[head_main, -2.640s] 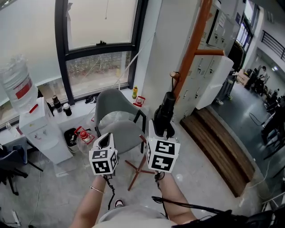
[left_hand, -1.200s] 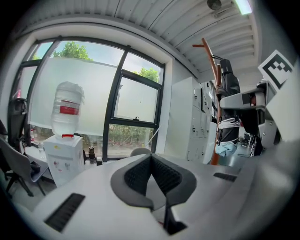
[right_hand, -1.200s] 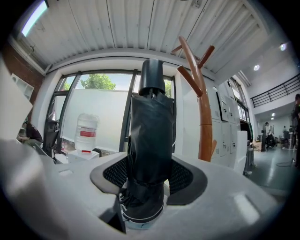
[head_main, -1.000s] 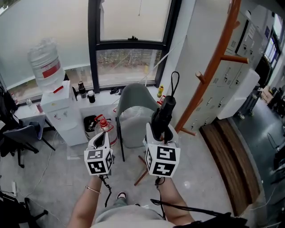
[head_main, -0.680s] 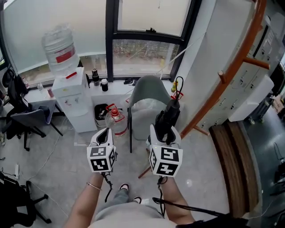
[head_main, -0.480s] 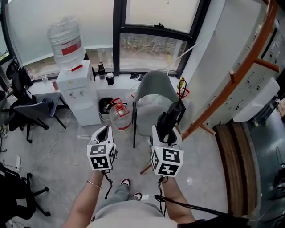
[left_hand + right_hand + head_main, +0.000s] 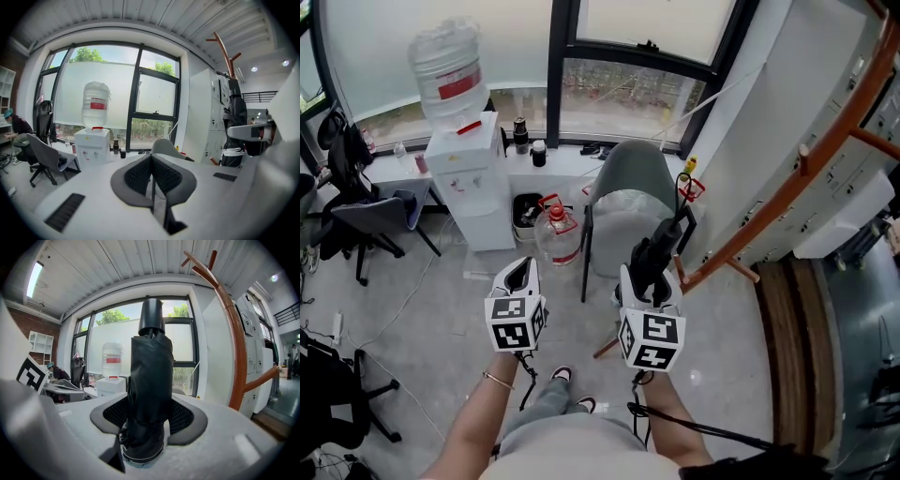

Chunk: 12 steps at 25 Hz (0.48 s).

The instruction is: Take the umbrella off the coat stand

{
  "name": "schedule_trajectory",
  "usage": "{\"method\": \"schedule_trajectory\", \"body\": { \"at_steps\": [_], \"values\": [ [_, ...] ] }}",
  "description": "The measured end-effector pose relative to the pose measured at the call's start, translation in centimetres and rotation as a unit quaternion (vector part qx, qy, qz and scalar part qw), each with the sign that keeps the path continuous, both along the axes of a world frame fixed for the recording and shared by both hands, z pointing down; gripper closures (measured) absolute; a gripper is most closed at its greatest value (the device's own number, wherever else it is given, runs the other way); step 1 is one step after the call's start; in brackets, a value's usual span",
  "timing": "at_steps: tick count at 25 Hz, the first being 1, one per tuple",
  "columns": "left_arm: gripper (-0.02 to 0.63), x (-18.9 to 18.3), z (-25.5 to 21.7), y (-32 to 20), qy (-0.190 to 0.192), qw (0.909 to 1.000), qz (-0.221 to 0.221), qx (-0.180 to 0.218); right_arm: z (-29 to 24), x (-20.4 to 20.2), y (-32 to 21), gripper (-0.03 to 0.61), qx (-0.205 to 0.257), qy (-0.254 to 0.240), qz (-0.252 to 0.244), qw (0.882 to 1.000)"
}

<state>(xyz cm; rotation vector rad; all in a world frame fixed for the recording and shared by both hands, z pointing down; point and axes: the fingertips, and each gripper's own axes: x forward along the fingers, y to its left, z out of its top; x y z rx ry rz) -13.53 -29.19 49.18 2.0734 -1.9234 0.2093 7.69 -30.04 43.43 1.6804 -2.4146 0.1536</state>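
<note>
Clear of the coat stand (image 7: 238, 348) now, the umbrella (image 7: 150, 376) sits clamped in my right claw (image 7: 149, 420); my left claw (image 7: 153, 176) is closed together, holding nothing.

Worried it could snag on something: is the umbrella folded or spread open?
Folded. The umbrella is a tight black roll clamped in the right gripper, with no canopy spread in either view.

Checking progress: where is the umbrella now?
Head view, right of centre: the umbrella stands in the right gripper, clear of the coat stand on its right.
</note>
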Motion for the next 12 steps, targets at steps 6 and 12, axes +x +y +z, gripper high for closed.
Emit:
{"method": "schedule_trajectory", "body": {
  "at_steps": [6,12],
  "values": [
    [0.609,0.69,-0.22,-0.28,0.003,1.0,0.005,0.003,-0.32,-0.14,0.04,0.348,0.003,-0.003,-0.007,1.0],
    [0.61,0.96,-0.34,-0.63,0.004,0.9999,0.011,0.006,-0.69,-0.13,-0.12,0.348,0.011,0.003,-0.003,1.0]
  ]
}}
